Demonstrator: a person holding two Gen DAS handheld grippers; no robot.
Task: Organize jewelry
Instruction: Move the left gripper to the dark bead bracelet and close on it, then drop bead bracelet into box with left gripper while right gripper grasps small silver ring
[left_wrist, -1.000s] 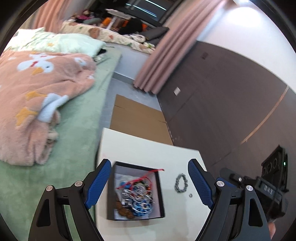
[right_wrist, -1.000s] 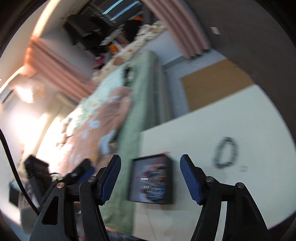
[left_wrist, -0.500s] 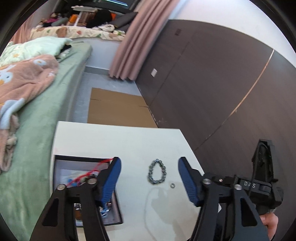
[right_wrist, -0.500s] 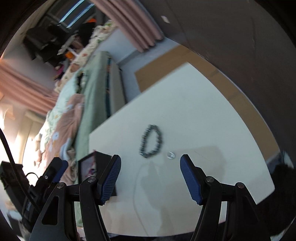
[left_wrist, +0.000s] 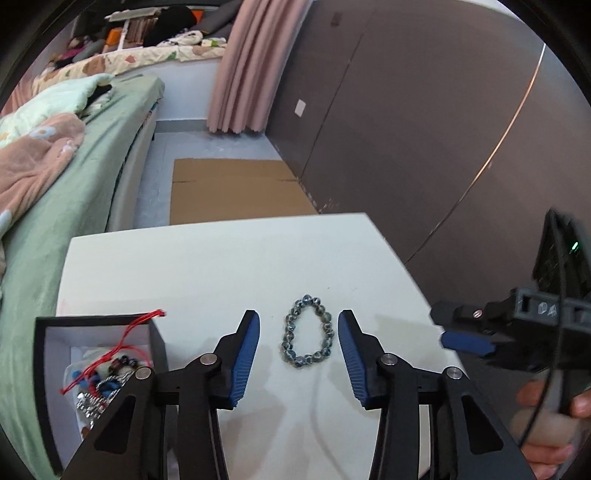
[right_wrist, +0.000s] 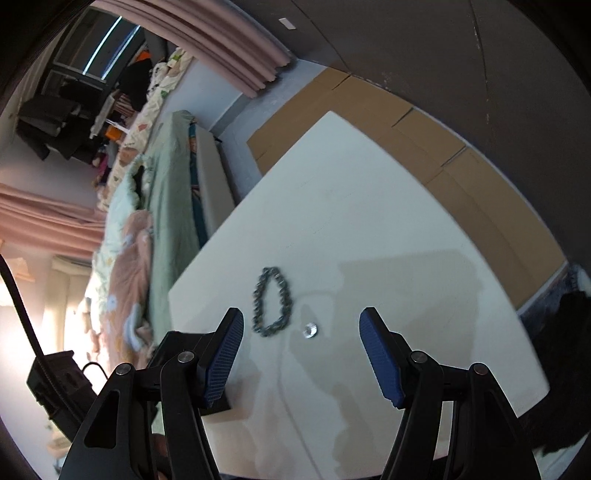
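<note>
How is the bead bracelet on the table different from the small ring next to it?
The bead bracelet is a large loop of dark round beads; the small ring is one tiny silvery piece. The bracelet lies between the left gripper's fingers; the ring does not. Both lie loose on the white table.

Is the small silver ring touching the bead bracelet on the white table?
Apart. The right wrist view shows bare white table between the silver ring and the bead bracelet; the ring lies just beside the bracelet's near end.
</note>
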